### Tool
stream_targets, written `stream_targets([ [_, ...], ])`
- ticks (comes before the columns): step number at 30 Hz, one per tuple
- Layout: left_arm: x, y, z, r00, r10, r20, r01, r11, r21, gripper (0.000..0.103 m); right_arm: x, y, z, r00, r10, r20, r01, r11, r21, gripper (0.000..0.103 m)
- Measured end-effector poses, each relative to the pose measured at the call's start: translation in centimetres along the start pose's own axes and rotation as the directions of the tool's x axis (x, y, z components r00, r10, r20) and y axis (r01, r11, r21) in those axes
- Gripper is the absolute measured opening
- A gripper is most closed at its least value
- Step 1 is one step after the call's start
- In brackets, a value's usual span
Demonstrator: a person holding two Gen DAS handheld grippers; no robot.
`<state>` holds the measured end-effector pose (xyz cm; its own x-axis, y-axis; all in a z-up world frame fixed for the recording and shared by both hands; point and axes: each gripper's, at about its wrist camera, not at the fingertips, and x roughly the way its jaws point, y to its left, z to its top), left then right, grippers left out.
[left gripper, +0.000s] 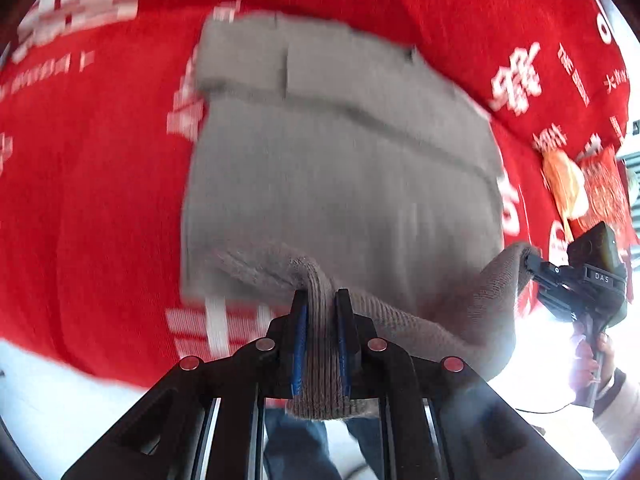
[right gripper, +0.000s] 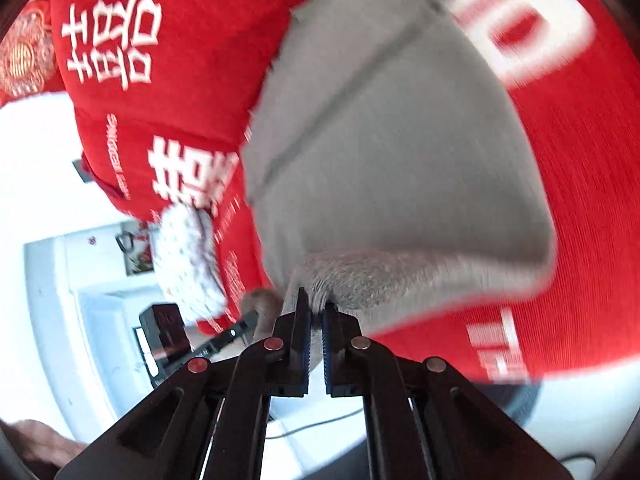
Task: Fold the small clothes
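We have the left gripper [left gripper: 322, 336] clamped on the near hem of the grey knitted garment [left gripper: 340, 168], and the right gripper [right gripper: 316, 344] closed on its other near corner. The garment stretches away toward twelve o'clock across the red cloth [left gripper: 100, 200], so we judge the fold goes forward.

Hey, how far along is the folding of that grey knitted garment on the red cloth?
Early stage. Done: the grey knitted garment lies mostly spread on the red printed cloth, and both near corners are gripped. In hand: the left gripper and right gripper each pinch its near edge, lifted off the cloth. Left: carrying that edge over to complete a fold; no finished fold is visible.
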<state>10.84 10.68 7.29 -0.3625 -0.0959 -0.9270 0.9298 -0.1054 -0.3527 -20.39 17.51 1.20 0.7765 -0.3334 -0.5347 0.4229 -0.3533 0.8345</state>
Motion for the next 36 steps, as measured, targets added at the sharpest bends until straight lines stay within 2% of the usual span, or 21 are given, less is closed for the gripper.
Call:
stream_targets([
  [3, -0.1, -0.5, 4.9, 0.996, 0.050, 0.074, -0.051, 0.999, 0.014, 0.015, -1.1, 0.2, 4.3, 0.999, 0.006, 0.033, -0.006, 1.000, 0.016, 0.005],
  [5, -0.2, -0.8, 7.5, 0.986, 0.099, 0.131, -0.102, 0.995, 0.016, 0.015, -1.4, 0.8, 6.5, 0.999, -0.019, 0.049, 0.018, 0.999, 0.029, 0.005],
  [7, -1.0, 0.5, 9.0, 0.981, 0.125, 0.146, -0.129, 0.991, 0.021, 0.016, -1.7, 0.7, 8.7, 0.997, -0.050, 0.056, 0.047, 0.998, 0.045, 0.005],
  [8, -1.2, 1.1, 10.1, 0.980, 0.135, 0.143, -0.139, 0.990, 0.018, 0.029, -1.4, 0.8, 9.8, 0.996, -0.069, 0.062, 0.065, 0.996, 0.058, 0.005],
  [9, -1.1, 1.4, 10.9, 0.978, 0.154, 0.140, -0.157, 0.988, 0.005, 0.070, -1.4, 0.6, 10.6, 0.994, -0.081, 0.069, 0.076, 0.994, 0.074, 0.005],
  [10, -1.1, 1.6, 11.4, 0.972, 0.181, 0.151, -0.182, 0.983, -0.009, 0.087, -1.6, 0.4, 11.3, 0.994, -0.079, 0.074, 0.073, 0.994, 0.083, 0.005],
  [11, -1.3, 1.6, 11.4, 0.961, 0.206, 0.185, -0.206, 0.978, -0.019, 0.095, -1.7, 0.3, 12.0, 0.993, -0.081, 0.081, 0.073, 0.993, 0.094, 0.007],
  [12, -1.6, 1.5, 11.4, 0.948, 0.229, 0.221, -0.232, 0.973, -0.014, 0.095, -1.9, 0.1, 12.4, 0.992, -0.097, 0.085, 0.088, 0.991, 0.101, 0.009],
  [13, -1.7, 1.6, 11.6, 0.948, 0.230, 0.218, -0.236, 0.972, 0.001, 0.095, -1.9, 0.2, 12.9, 0.989, -0.120, 0.085, 0.111, 0.989, 0.103, 0.010],
  [16, -0.3, 1.6, 11.9, 0.965, 0.218, 0.144, -0.227, 0.973, 0.048, 0.095, -1.8, 0.9, 13.7, 0.978, -0.200, 0.053, 0.197, 0.979, 0.048, 0.017],
  [17, 0.9, 1.3, 11.9, 0.974, 0.208, 0.089, -0.215, 0.973, 0.083, 0.095, -1.3, 1.7, 13.8, 0.968, -0.247, 0.036, 0.247, 0.969, 0.007, 0.034],
  [18, 2.2, 0.9, 11.9, 0.976, 0.211, 0.049, -0.216, 0.970, 0.108, 0.095, -0.9, 2.3, 13.8, 0.957, -0.288, 0.021, 0.288, 0.957, -0.027, 0.058],
  [19, 3.2, 0.7, 11.6, 0.975, 0.221, 0.013, -0.220, 0.966, 0.134, 0.095, -0.4, 2.8, 13.7, 0.945, -0.327, 0.008, 0.326, 0.943, -0.067, 0.064],
  [24, 7.7, 0.6, 10.6, 0.958, 0.257, -0.124, -0.228, 0.951, 0.207, 0.095, 2.4, 4.2, 11.8, 0.870, -0.490, -0.050, 0.460, 0.844, -0.276, 0.064],
  [28, 8.9, 1.0, 10.1, 0.959, 0.239, -0.149, -0.206, 0.956, 0.206, 0.095, 4.4, 4.6, 11.1, 0.813, -0.581, -0.052, 0.525, 0.768, -0.366, 0.064],
  [29, 9.2, 1.1, 10.0, 0.962, 0.225, -0.157, -0.191, 0.960, 0.205, 0.095, 4.7, 4.4, 11.0, 0.801, -0.596, -0.052, 0.537, 0.755, -0.377, 0.064],
  [31, 9.5, 0.9, 10.0, 0.965, 0.208, -0.162, -0.170, 0.960, 0.220, 0.092, 5.3, 4.4, 11.0, 0.800, -0.598, -0.059, 0.536, 0.755, -0.378, 0.064],
  [33, 10.0, 0.8, 9.9, 0.965, 0.196, -0.176, -0.148, 0.956, 0.252, 0.066, 5.9, 4.6, 11.1, 0.789, -0.612, -0.051, 0.553, 0.744, -0.376, 0.064],
  [35, 10.5, 1.0, 10.0, 0.965, 0.158, -0.209, -0.101, 0.961, 0.258, 0.058, 6.3, 5.0, 11.2, 0.782, -0.622, -0.024, 0.572, 0.734, -0.366, 0.064],
  [36, 10.5, 1.0, 10.1, 0.966, 0.150, -0.209, -0.092, 0.960, 0.266, 0.048, 6.0, 4.8, 11.4, 0.779, -0.627, -0.015, 0.581, 0.730, -0.358, 0.064],
])
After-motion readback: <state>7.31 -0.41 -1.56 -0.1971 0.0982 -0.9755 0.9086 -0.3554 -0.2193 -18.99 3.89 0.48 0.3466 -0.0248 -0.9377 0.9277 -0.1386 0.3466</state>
